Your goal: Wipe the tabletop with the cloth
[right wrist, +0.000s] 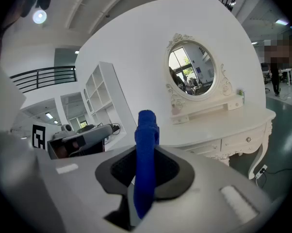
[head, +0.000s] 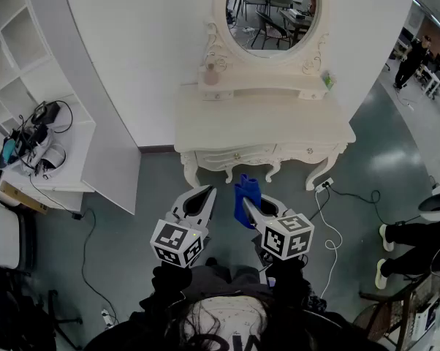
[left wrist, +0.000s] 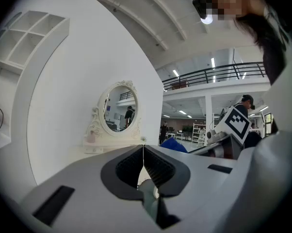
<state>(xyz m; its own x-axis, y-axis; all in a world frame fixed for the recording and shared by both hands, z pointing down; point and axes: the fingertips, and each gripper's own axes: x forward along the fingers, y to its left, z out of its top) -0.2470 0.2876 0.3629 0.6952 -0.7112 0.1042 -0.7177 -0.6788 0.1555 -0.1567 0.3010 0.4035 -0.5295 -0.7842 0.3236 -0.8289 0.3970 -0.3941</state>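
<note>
Gripper views settle it: right tool (right wrist: 147, 153) pinches the blue cloth (right wrist: 146, 125), left tool (left wrist: 143, 152) closed, empty.

A cream desk (head: 264, 123) with an oval mirror (head: 272, 13) stands against a white wall (head: 132, 42). The floor (head: 381, 145) is grey-green and shiny. Open white shelves (head: 15, 42) stand at the left. A power strip (head: 323, 185) lies beside the desk leg.

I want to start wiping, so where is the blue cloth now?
The blue cloth is clamped in the right gripper, right of centre in the head view, held in the air short of the cream dressing table, beside the left gripper.
</note>
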